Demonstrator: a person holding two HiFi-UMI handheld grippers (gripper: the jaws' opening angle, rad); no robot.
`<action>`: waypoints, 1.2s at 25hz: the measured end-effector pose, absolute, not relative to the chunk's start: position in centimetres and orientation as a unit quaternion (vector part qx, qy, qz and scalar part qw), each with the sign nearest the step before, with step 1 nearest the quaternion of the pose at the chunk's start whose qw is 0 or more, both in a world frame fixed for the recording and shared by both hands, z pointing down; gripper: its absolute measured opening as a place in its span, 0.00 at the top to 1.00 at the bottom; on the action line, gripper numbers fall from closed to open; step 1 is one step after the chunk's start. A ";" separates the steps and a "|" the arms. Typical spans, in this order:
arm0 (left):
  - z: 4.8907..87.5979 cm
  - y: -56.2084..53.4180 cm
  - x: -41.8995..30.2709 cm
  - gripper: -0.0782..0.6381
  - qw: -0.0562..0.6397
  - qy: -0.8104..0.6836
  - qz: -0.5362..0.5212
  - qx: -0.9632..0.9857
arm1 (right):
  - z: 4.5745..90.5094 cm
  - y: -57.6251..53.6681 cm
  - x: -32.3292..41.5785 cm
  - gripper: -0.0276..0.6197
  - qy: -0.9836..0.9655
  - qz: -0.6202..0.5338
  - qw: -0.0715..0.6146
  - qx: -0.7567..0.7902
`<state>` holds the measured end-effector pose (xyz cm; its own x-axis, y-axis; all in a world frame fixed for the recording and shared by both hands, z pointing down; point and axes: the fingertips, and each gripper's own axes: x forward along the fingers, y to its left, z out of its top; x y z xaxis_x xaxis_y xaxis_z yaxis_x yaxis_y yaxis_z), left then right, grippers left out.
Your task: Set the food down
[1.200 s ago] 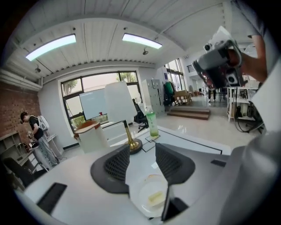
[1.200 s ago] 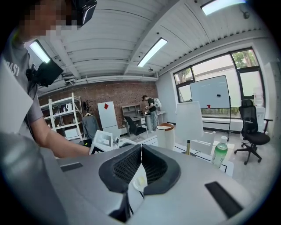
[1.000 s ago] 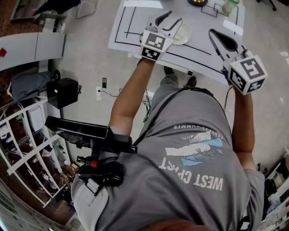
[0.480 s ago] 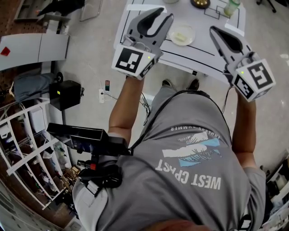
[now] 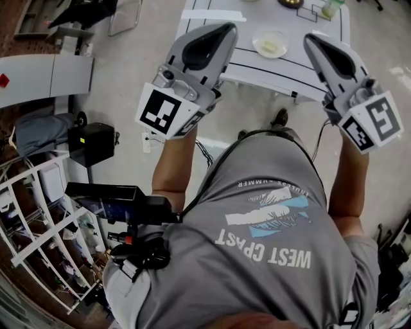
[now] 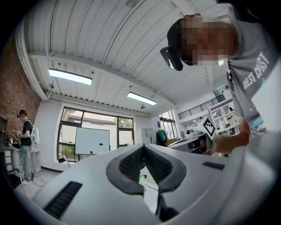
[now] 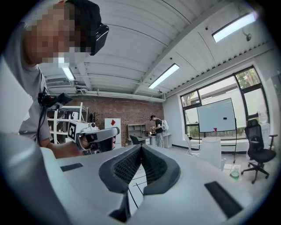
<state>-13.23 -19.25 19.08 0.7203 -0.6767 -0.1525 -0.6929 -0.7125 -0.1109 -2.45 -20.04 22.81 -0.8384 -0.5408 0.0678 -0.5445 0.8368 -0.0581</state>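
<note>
A small white plate [image 5: 270,45] with pale food on it rests on the white table [image 5: 257,67], which is marked with black lines. Both grippers are held up high, well short of the table and apart from the plate. My left gripper [image 5: 226,29] is shut with nothing between its jaws; in the left gripper view its pads [image 6: 131,165] meet at the tip. My right gripper [image 5: 309,38] is also shut and empty, its pads [image 7: 151,165] touching. Each gripper shows in the other's view: the right gripper [image 6: 198,138] and the left gripper [image 7: 94,134].
A green-topped bottle [image 5: 329,8] and a dark bowl [image 5: 290,2] stand at the table's far edge. A black box [image 5: 93,138] and white shelving [image 5: 38,212] stand on the floor at the left. A person [image 7: 156,127] works far off by the brick wall.
Both grippers have lifted up and back from the table towards the head camera. The left gripper's jaws, open over the plate a second ago, have closed empty.
</note>
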 end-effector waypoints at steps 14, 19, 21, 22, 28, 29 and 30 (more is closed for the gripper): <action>17.2 -8.3 -18.4 0.88 0.093 0.322 0.086 -0.938 | 18.1 -7.3 -8.8 0.95 -0.957 0.000 0.013 0.289; 17.8 -8.7 -17.6 0.88 0.091 0.307 0.083 -0.944 | 17.4 -6.6 -9.4 0.95 -0.959 -0.013 0.015 0.282; 17.9 -8.9 -17.5 0.88 0.089 0.310 0.081 -0.943 | 17.3 -6.5 -9.6 0.95 -0.961 -0.022 0.020 0.274; 17.9 -8.9 -17.3 0.88 0.088 0.312 0.080 -0.943 | 17.3 -6.2 -9.6 0.95 -0.962 -0.023 0.021 0.270; 18.2 -6.2 -14.9 0.88 0.082 0.323 0.070 -0.940 | 17.2 -3.5 -7.5 0.95 -0.967 -0.013 0.016 0.254; 18.2 -5.7 -14.3 0.88 0.080 0.322 0.067 -0.941 | 16.9 -2.9 -7.0 0.95 -0.967 -0.013 0.015 0.254; 18.1 -5.3 -13.6 0.88 0.079 0.321 0.064 -0.942 | 16.7 -2.4 -6.4 0.95 -0.967 -0.013 0.013 0.255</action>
